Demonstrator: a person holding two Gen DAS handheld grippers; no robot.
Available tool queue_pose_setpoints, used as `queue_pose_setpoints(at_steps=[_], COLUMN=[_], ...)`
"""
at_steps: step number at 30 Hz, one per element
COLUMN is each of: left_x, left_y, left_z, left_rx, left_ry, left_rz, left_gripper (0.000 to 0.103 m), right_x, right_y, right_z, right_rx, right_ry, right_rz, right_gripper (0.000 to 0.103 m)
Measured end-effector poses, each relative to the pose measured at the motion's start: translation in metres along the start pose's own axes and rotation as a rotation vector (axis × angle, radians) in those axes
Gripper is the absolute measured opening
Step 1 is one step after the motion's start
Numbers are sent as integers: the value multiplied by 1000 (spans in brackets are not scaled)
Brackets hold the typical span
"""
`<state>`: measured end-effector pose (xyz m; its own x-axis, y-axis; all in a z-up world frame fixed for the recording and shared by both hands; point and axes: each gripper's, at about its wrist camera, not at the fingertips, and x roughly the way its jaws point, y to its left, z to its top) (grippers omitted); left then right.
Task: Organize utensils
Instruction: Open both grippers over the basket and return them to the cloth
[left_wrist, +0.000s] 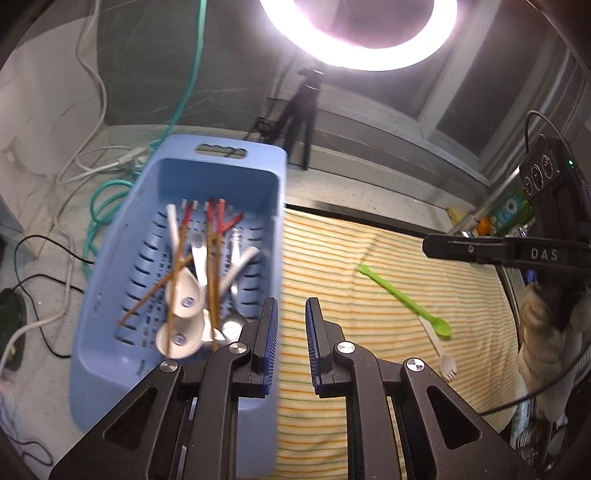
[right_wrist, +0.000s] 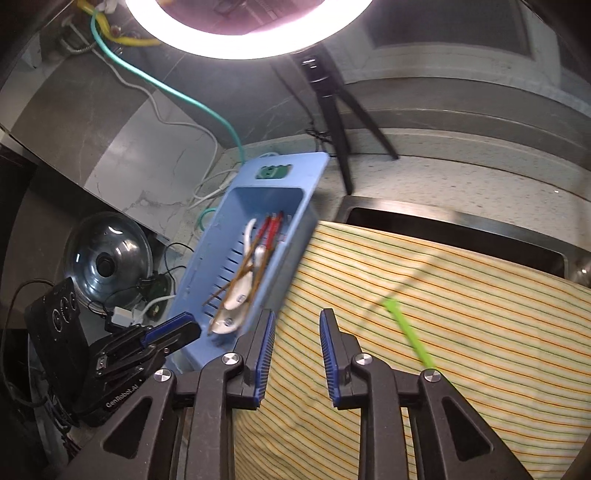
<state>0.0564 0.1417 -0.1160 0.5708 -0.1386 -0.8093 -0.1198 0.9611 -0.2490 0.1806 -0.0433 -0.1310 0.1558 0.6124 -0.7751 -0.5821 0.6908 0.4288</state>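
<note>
A blue slotted basket (left_wrist: 107, 332) holds red-tipped chopsticks (left_wrist: 212, 266), white ceramic spoons (left_wrist: 184, 295) and a metal spoon (left_wrist: 232, 326). To its right, a green plastic spoon (left_wrist: 406, 299) and a white plastic fork (left_wrist: 441, 354) lie on the striped cloth (left_wrist: 351, 369). My left gripper (left_wrist: 291, 302) hovers over the basket's right wall and the cloth edge, open with nothing between its pads. My right gripper (right_wrist: 298, 314) hangs above the cloth (right_wrist: 461, 295), also open and holding nothing. The green spoon (right_wrist: 410, 336) lies to its right and the basket (right_wrist: 207, 273) to its left.
Under the cloth is a sink (right_wrist: 443, 221). A ring light (left_wrist: 358, 55) on a black tripod (left_wrist: 303, 110) stands behind it. White, black and green cables (left_wrist: 99, 206) lie left of the basket. A glass pot lid (right_wrist: 107, 254) leans at the far left.
</note>
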Motion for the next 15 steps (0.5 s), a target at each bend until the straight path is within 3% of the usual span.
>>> queue_pose_setpoints(at_steps=[6,15], left_x=[16,47], left_y=[-40,-93], left_z=[-21,-51], left_rx=[37,64], left_ry=[54,133], left_rz=[-57,-141], left_gripper=[18,18], right_x=[-18,-18], right_y=[-46,-93], right_z=[-19,-55], right_rx=[25,71], right_ry=[53,151], right_rz=[-38,-26], right_gripper=[24,24])
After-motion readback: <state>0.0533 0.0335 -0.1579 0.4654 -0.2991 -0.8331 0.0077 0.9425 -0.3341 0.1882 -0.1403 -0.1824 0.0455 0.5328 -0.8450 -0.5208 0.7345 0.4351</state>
